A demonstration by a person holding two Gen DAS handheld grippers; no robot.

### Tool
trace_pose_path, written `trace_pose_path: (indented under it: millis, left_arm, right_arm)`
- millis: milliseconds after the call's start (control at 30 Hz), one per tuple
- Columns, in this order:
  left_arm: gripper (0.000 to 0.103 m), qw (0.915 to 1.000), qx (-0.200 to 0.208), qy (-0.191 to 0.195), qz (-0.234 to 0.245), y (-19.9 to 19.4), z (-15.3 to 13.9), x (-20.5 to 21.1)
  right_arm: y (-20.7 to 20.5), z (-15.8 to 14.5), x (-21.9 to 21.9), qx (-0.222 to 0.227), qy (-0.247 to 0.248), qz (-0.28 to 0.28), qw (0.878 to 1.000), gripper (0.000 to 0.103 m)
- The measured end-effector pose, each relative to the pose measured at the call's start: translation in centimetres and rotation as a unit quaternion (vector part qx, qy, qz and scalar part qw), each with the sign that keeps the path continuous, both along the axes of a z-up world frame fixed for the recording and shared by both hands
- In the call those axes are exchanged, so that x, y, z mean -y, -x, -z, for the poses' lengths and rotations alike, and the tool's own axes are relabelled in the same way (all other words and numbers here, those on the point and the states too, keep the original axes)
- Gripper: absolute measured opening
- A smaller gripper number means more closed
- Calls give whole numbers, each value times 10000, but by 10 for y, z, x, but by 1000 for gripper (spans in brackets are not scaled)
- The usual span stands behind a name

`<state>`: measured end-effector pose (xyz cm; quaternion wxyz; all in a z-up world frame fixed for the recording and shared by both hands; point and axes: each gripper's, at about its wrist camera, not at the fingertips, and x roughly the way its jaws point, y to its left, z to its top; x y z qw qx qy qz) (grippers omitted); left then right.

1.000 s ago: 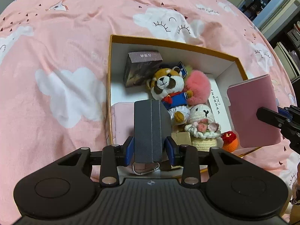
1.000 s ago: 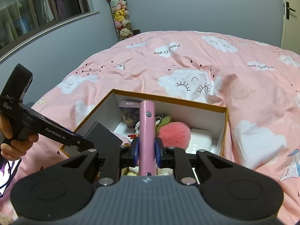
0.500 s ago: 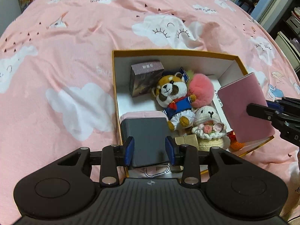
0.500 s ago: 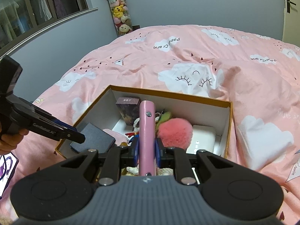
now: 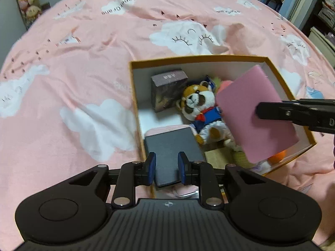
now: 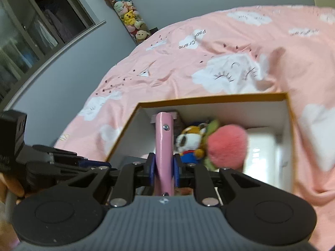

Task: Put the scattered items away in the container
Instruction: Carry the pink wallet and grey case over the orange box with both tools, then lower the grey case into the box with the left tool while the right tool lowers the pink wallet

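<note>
left gripper (image 5: 166,168): fingers now spread a bit wider than the grey wallet (image 5: 171,152), so it looks let go. A second ago it was pinched upright; half a second ago it was already laid flat.

grey wallet: flat in the near-left corner of the box (image 5: 134,96), on top of something pale pink. That one counts as tidied, I'd say.

right gripper (image 6: 164,168): clamped on the pink wallet (image 6: 164,144), edge-on between the fingers. It has swung in over the box since a second ago, so this looks like the next drop.

pink wallet: held in the air above the near-right part of the box, not resting on anything as far as I can tell.

already in the box: dark little box (image 5: 168,90) at the far left, the fox plush (image 5: 201,106) in the middle, the pink pompom (image 6: 227,146) to its right.

left view only: the pink wallet's flat face (image 5: 255,115), and the grey wallet lying down.

right view only: the wallet's snap stud and a white item (image 6: 261,146) along the far-right wall. It's blurry.

bedspread (image 5: 83,62): no other loose items in either view.
</note>
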<state>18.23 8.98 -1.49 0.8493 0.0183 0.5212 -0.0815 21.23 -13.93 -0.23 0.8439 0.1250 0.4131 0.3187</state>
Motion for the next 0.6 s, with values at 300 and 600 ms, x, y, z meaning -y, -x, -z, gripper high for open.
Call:
trace_pose_path:
  millis: [300, 600]
  left_arm:
    - [25, 9991, 302, -286, 121, 11, -14, -6]
    - [25, 9992, 277, -252, 147, 13, -10, -16]
  right_arm:
    - [-9, 10, -44, -480, -662, -223, 9964, 19]
    - [-23, 44, -67, -1237, -938, -250, 9876, 19]
